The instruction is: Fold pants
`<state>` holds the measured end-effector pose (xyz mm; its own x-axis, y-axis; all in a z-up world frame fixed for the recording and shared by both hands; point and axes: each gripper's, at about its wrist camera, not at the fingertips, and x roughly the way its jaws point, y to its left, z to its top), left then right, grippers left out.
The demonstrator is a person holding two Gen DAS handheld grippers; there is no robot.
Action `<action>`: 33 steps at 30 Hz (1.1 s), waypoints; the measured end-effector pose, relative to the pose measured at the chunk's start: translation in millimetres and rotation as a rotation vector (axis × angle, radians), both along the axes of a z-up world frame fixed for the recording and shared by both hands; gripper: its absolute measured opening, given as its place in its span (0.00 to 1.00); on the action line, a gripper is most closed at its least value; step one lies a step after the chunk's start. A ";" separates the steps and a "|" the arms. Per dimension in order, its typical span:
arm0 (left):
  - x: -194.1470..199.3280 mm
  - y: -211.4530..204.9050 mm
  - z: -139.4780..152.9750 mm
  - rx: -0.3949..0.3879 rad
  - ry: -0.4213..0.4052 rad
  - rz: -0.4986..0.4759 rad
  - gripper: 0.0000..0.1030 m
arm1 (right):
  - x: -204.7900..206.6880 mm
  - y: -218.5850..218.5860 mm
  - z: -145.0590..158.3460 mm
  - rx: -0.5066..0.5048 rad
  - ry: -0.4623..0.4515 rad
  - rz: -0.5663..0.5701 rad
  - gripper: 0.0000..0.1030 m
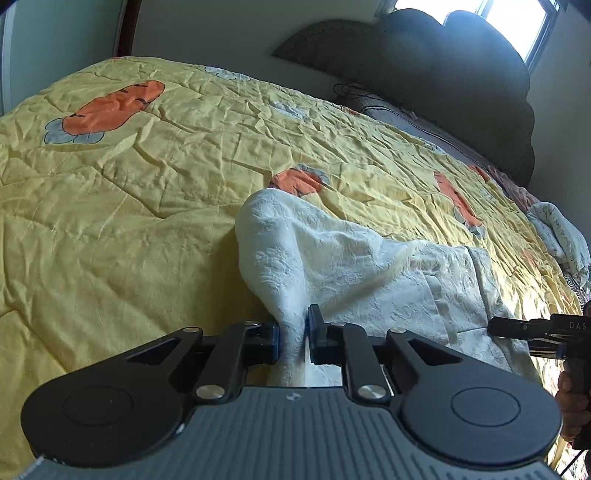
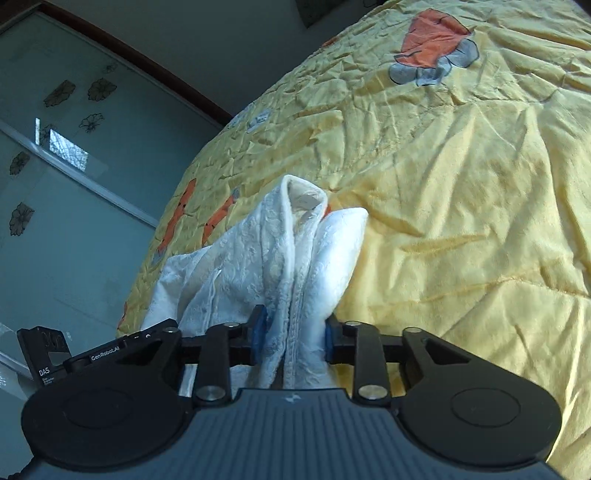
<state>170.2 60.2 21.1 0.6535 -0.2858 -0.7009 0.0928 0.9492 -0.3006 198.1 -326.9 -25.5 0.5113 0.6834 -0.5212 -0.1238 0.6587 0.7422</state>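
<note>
The white textured pants (image 1: 332,258) lie bunched on the yellow quilt (image 1: 129,184) of a bed. My left gripper (image 1: 294,338) is shut on a pinched fold of the pants, which rise from the jaws and drape off to the right. My right gripper (image 2: 293,338) is shut on a thicker bunch of the same pants (image 2: 280,251), seam showing, lifted off the quilt (image 2: 461,221). The right gripper also shows at the right edge of the left wrist view (image 1: 495,326), at the pants' edge. The left gripper's body shows at the lower left of the right wrist view (image 2: 48,354).
The quilt has orange carrot prints (image 1: 110,107). A dark headboard (image 1: 443,81) and a window (image 1: 517,22) stand behind the bed. A small folded white cloth (image 1: 561,236) lies at the bed's right edge. A glass wardrobe door (image 2: 74,184) stands beside the bed.
</note>
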 end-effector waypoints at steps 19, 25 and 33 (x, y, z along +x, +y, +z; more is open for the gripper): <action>-40.3 27.0 -8.6 -0.235 0.135 -0.018 0.47 | -50.2 -13.1 2.5 0.021 -0.002 0.018 0.59; -35.8 21.1 0.4 -0.121 0.119 -0.043 0.17 | -54.3 -11.6 -1.3 0.046 0.046 0.012 0.29; -30.1 13.1 4.1 0.006 0.088 -0.100 0.16 | -65.9 -10.6 -6.2 0.039 0.020 0.000 0.25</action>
